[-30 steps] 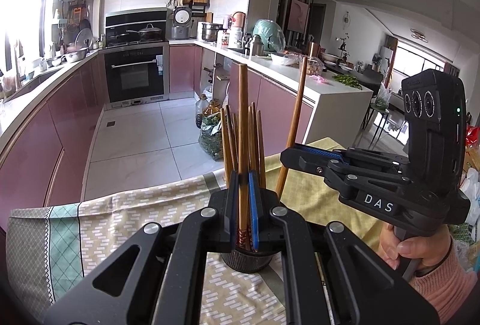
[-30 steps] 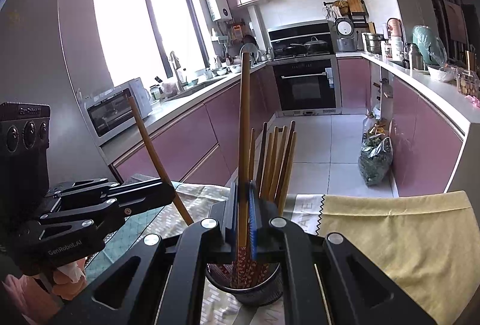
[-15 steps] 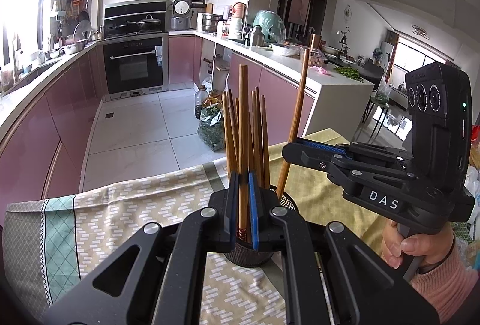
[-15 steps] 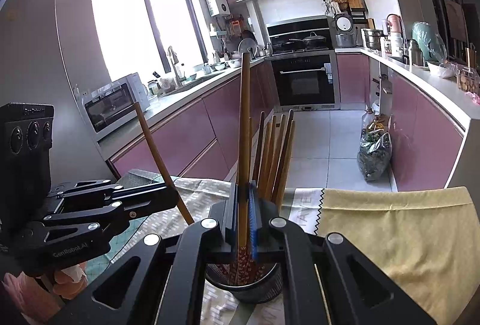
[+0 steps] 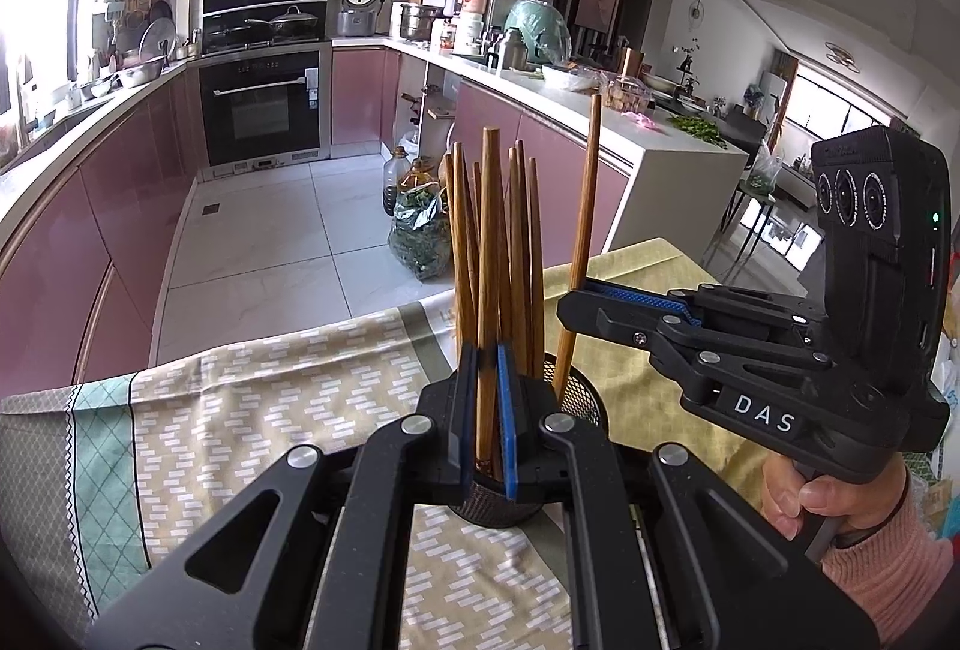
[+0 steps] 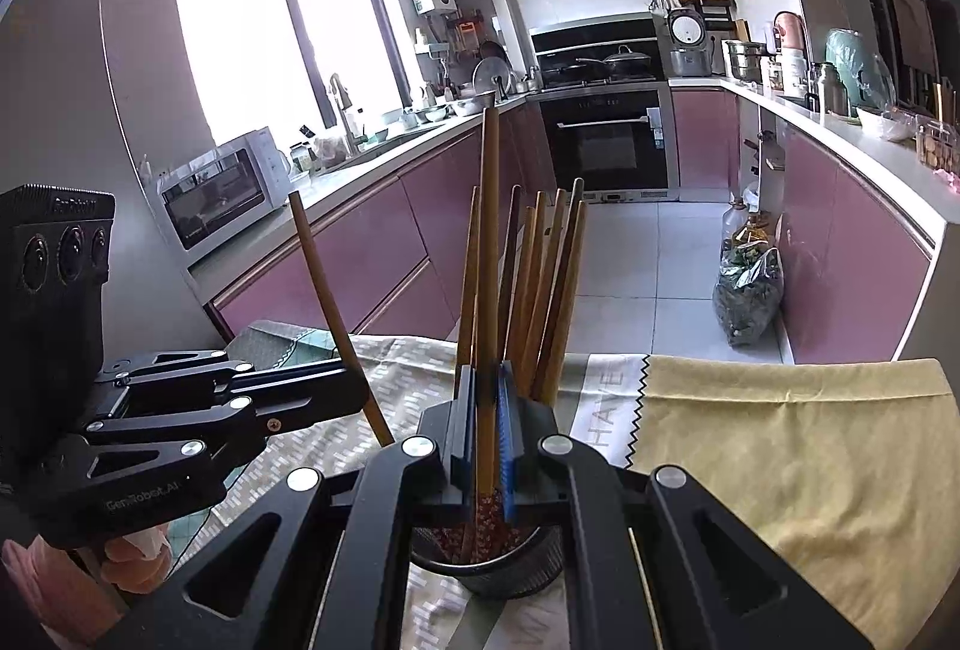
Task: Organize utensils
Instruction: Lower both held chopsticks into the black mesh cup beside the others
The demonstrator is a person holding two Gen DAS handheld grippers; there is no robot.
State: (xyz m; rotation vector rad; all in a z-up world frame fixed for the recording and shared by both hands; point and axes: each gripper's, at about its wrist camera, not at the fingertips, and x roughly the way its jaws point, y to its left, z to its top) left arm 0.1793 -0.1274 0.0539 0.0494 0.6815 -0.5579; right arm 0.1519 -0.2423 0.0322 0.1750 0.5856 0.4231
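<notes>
Both grippers are over the holder at once. The left gripper has its jaws clenched on a single wooden chopstick, held upright, its lower end dipping into the dark mesh holder among the chopstick bundle that stands fanned out in there. From the right, the right gripper comes in with its jaws clamped on a second chopstick, tilted slightly, its tip at the holder's rim. In the right wrist view that second chopstick stands tall between the blue pads, and the left gripper's stick leans off to the left. The holder sits on a patterned tablecloth beside a yellow cloth on the table. A hand in a pink sleeve grips the right handle.
</notes>
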